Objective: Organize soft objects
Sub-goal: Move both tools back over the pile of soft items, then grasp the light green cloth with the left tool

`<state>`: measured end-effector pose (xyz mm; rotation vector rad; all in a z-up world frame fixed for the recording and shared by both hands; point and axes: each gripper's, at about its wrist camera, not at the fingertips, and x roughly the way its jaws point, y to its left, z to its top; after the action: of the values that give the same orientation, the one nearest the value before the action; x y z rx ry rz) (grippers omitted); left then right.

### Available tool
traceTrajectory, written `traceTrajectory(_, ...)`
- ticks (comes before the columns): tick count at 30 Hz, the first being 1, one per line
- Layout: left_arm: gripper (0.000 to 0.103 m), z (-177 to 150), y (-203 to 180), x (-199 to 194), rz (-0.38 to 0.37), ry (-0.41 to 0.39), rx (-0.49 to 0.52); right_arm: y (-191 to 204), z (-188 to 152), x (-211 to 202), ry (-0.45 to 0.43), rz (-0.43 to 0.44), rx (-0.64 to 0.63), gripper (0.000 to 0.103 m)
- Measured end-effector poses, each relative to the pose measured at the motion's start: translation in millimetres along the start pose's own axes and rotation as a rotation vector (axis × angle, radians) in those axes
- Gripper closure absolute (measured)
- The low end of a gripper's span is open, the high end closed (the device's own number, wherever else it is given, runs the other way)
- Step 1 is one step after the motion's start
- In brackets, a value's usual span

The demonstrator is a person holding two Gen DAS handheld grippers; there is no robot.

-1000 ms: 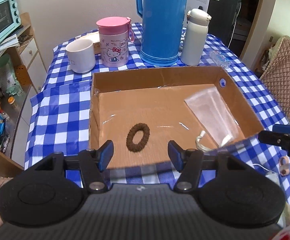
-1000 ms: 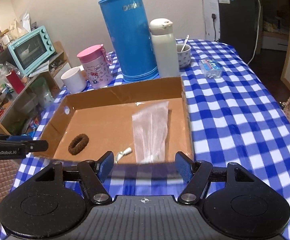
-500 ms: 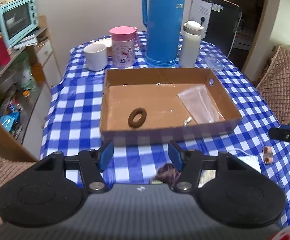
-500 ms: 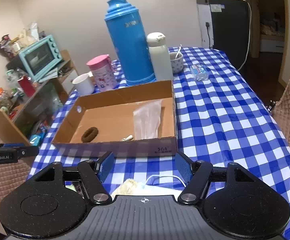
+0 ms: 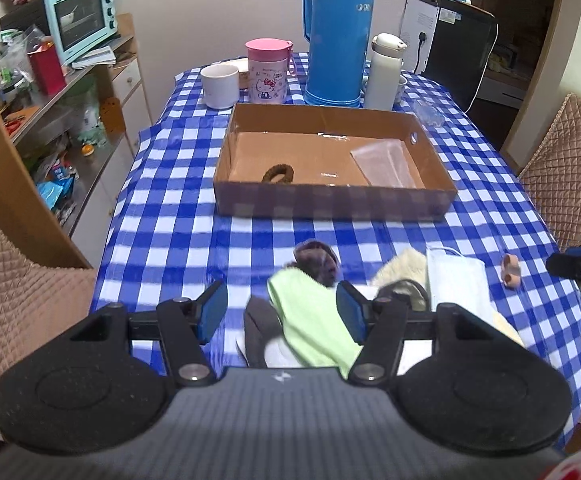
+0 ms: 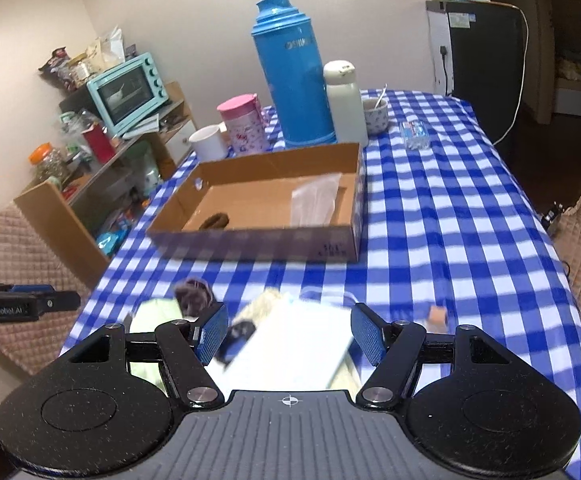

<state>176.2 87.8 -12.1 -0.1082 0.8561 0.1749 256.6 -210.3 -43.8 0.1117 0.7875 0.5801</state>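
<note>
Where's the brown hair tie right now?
The brown hair tie lies inside the cardboard box, in its near-left part by the front wall in the left wrist view, with the clear plastic bag off to its right.

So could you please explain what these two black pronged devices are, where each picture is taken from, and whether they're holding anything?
They are hand-held grippers, one in each of a person's hands, each carrying a camera that looks along its fingers. One picture shows the left gripper, the other the right gripper. Both are open and hold nothing. On the checked tablecloth sits a cardboard box containing a brown hair tie and a clear plastic bag. Nearer lie soft things: a green cloth, a face mask and a dark scrunchie.
</note>
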Motion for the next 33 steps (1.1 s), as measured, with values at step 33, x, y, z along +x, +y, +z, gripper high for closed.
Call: traceTrajectory(33, 0.043, -57.4, -40.7, -3.3, -0.064, 0.071, 0.044, -21.0, -58.8, -8.3, 0.123, -0.004, 0.037, 0.035)
